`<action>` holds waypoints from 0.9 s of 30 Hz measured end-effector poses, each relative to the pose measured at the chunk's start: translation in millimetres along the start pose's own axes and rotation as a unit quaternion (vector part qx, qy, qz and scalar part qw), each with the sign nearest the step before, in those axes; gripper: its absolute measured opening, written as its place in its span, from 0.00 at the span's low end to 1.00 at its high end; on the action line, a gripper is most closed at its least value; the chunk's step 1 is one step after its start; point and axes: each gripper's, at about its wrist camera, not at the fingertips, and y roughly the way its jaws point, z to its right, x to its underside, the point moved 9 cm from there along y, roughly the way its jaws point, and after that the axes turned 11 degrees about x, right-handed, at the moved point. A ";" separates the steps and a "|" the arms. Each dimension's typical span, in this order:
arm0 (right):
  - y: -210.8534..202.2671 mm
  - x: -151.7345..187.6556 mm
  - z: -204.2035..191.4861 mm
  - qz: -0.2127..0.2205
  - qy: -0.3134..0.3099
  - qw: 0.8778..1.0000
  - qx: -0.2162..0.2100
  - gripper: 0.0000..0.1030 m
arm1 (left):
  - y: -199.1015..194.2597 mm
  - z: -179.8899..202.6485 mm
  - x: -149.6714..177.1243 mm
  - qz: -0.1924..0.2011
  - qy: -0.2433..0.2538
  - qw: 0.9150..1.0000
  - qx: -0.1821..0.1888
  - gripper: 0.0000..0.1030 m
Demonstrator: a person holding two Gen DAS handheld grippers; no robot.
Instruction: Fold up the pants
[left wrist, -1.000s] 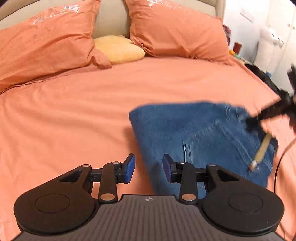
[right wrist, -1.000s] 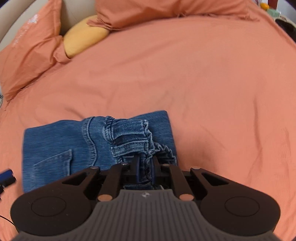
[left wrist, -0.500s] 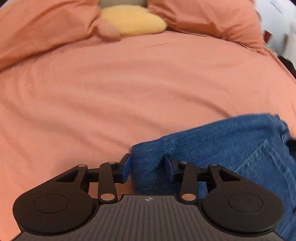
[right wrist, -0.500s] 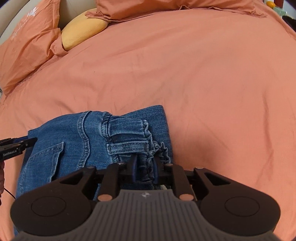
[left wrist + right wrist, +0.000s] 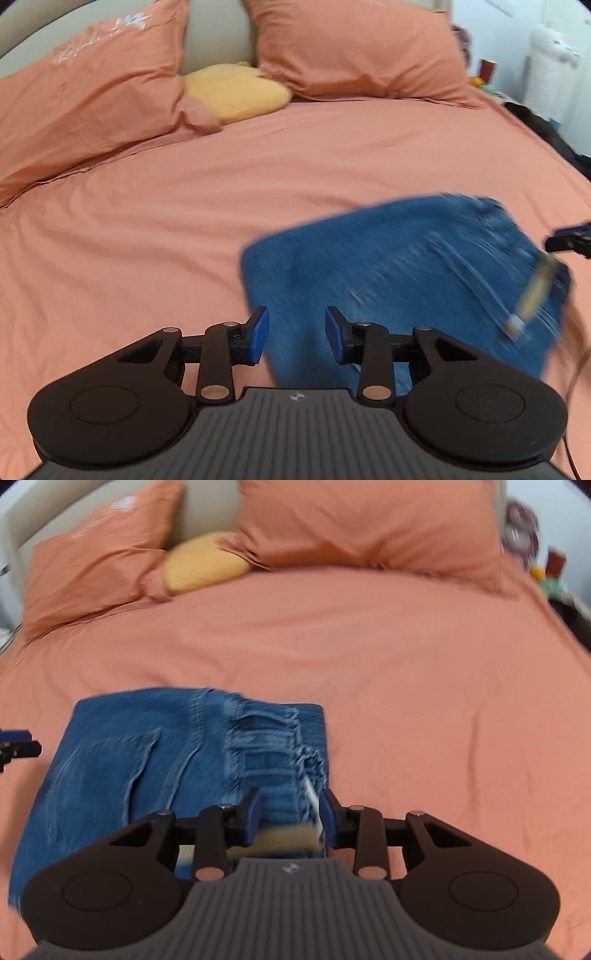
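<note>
Folded blue jeans (image 5: 388, 280) lie flat on the orange bedsheet (image 5: 147, 221), back pocket up. My left gripper (image 5: 296, 338) hovers over their near left edge, jaws closing, pads blue and clear of the cloth. The right gripper's tip (image 5: 569, 242) shows at the jeans' right end. In the right wrist view the jeans (image 5: 147, 760) fill the lower left. My right gripper (image 5: 290, 819) stands over the gathered waistband (image 5: 273, 753). Its jaws are opening; the waistband and a tan label (image 5: 284, 840) lie between them, not pinched. The left gripper (image 5: 14, 744) peeks in at the far left.
Two orange pillows (image 5: 92, 92) (image 5: 354, 51) and a yellow cushion (image 5: 236, 88) lean on the headboard at the back. Small items and a white soft toy (image 5: 546, 62) stand beyond the bed's right side. A dark cable (image 5: 576, 343) runs at the right edge.
The right gripper has let go of the waistband, its jaws now apart, and has drawn back. The left gripper dipped to the jeans' folded corner, then pulled away. The jeans lie flat.
</note>
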 end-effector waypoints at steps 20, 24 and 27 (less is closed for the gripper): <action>9.9 81.8 -5.7 0.042 0.048 0.998 0.012 0.23 | 2.0 33.5 120.6 -0.048 -0.063 0.997 0.024 0.34; -12.1 76.9 1.0 0.053 0.079 0.995 0.016 0.32 | -22.1 34.5 116.6 -0.011 -0.067 0.997 0.023 0.47; -35.7 83.5 16.8 0.071 0.153 0.986 -0.003 0.53 | -38.7 28.8 111.6 0.034 -0.092 0.995 0.022 0.65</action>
